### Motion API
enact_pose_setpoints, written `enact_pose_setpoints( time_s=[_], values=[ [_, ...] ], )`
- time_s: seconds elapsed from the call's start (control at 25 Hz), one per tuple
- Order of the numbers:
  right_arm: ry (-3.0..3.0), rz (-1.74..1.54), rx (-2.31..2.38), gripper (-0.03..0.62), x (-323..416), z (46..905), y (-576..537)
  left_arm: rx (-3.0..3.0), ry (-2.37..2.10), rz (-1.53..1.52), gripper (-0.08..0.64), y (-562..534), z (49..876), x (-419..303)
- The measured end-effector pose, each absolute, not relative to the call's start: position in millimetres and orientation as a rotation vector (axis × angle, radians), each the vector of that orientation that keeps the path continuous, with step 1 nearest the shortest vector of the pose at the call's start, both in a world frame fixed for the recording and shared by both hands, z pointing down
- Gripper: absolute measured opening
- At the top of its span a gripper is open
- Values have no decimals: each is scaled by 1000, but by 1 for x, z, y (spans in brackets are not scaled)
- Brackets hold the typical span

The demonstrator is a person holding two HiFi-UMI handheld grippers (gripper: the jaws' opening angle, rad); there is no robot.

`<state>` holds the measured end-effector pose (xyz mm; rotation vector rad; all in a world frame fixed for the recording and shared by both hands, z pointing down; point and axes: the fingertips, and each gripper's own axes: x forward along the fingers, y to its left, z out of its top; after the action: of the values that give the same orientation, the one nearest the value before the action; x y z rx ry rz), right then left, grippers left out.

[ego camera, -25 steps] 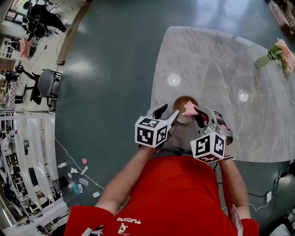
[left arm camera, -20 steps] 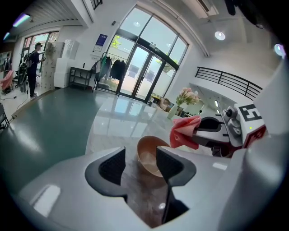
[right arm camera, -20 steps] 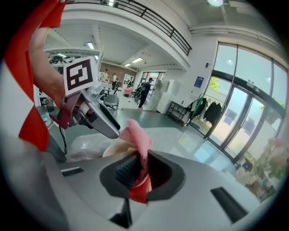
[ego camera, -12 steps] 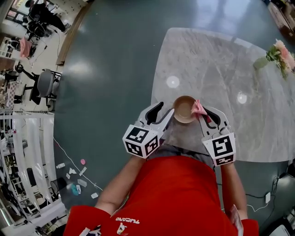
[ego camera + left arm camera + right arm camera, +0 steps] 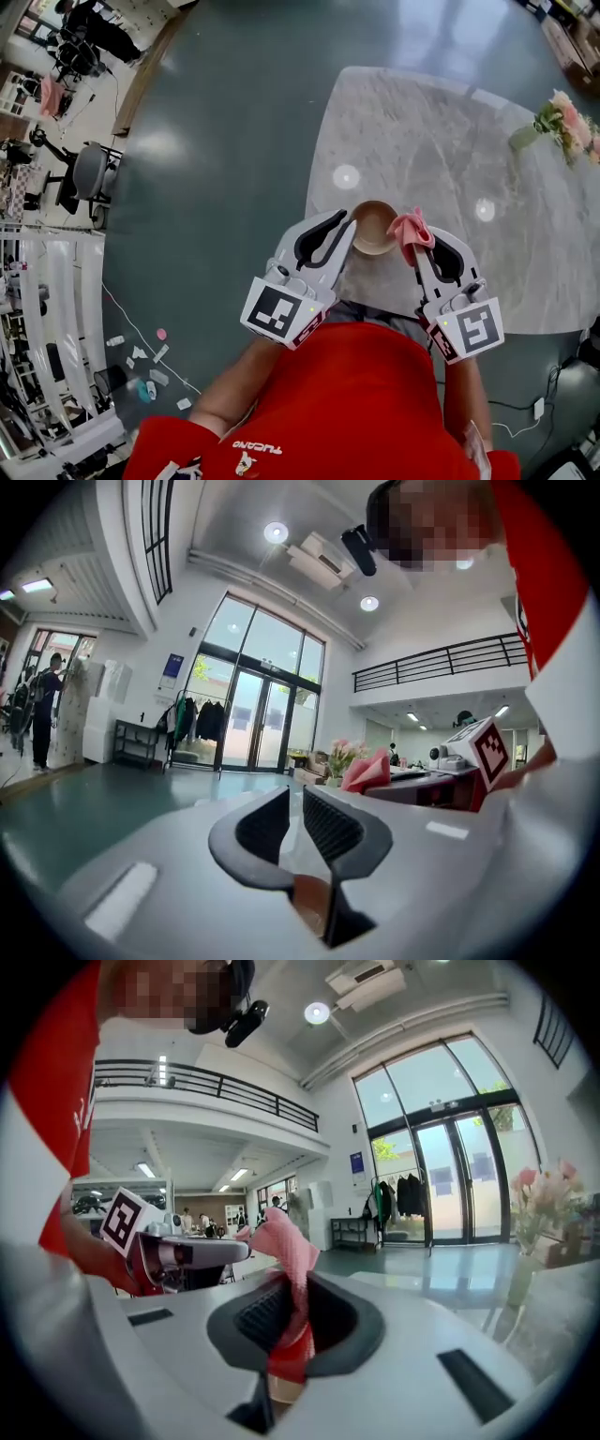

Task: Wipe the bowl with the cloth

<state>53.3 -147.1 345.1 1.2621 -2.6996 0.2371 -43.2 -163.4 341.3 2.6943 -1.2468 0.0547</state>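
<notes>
A brown bowl [image 5: 377, 230] stands on the marble table [image 5: 450, 141] near its front edge. My left gripper [image 5: 345, 228] hangs above the bowl's left rim, pointing almost level. Its jaws have just been closing. In the left gripper view only a thin gap [image 5: 296, 803] separates them, with no object between the pads, and the brown of the bowl [image 5: 309, 904] shows low in that gap. My right gripper [image 5: 417, 248] is shut on a pink cloth [image 5: 410, 230], which it holds up just right of the bowl. The cloth [image 5: 281, 1241] sticks up from between the pads.
A vase of pink flowers [image 5: 567, 117] stands at the table's far right. The table's left edge drops to green floor [image 5: 225, 187]. An office chair [image 5: 89, 173] and clutter stand far left. The person's red shirt [image 5: 356, 403] fills the bottom of the head view.
Both grippers rose and swung from pointing down to nearly level, their marker cubes drawing back toward the body. The cloth came off the bowl to its right. The left jaws narrowed.
</notes>
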Motion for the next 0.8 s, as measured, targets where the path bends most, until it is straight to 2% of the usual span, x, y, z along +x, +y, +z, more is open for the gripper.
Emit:
enact_pose_setpoints(
  time_s=[0.2, 0.8],
  values=[
    [-2782, 240, 1309, 23, 57, 316, -138, 2753, -1246, 7, 6, -158, 318, -39],
    [-2934, 190, 1267, 23, 53, 288, -112, 2850, -1066, 6, 6, -131, 301, -15]
  ],
)
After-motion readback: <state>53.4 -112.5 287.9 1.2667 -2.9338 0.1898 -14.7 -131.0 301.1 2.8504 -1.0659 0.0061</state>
